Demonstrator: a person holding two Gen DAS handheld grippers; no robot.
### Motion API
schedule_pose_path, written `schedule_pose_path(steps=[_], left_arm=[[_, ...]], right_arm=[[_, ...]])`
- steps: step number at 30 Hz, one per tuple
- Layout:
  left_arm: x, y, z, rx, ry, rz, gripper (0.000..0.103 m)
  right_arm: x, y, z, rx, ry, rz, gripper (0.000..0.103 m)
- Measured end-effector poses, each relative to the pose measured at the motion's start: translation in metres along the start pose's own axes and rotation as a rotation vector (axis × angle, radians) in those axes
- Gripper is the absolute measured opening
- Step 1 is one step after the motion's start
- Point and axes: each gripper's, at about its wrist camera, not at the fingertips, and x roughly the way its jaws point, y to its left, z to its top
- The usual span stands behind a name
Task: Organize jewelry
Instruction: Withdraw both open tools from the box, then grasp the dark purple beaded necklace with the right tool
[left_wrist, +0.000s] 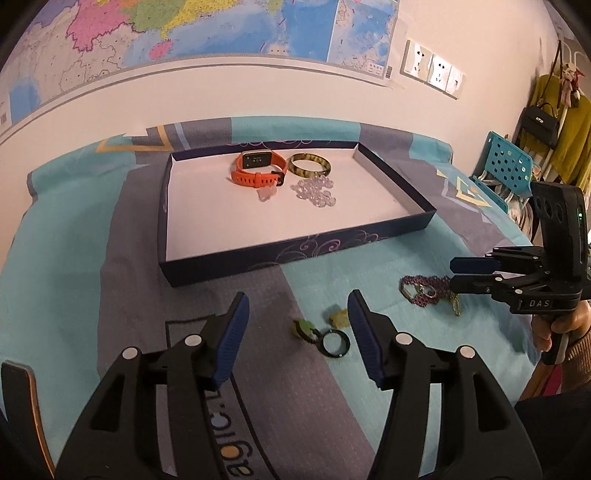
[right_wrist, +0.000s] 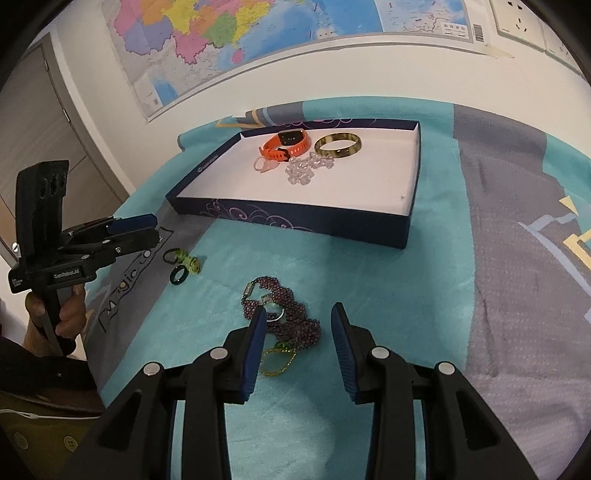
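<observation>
- Left wrist view shows the left gripper with its blue fingers spread apart and nothing between them; just past them on the cloth lie a dark ring and a small green ring; a little yellow-green piece sits beside the right finger
- Only this view shows the blue chair and a black bag hanging at the far right
- Right wrist view shows the right gripper with its fingers apart, pinching nothing; the purple bead chain lies on the cloth partly between them, with a gold loop close by
- Only this view shows a hand on the other tool's handle, and a door at the left
- Both views show the box; inside it are the orange watch, a brown bangle and clear beads
</observation>
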Motion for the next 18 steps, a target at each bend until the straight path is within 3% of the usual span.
schedule_pose_path(steps=[8, 18], left_arm=[[0.000, 0.000, -0.008, -0.017, 0.011, -0.011, 0.058], [-0.002, 0.000, -0.011, -0.019, 0.012, -0.024, 0.058]], right_arm=[[0.009, 0.000, -0.004, 0.007, 0.017, 0.006, 0.016], [-0.002, 0.002, 0.001, 0.022, -0.015, 0.035, 0.011]])
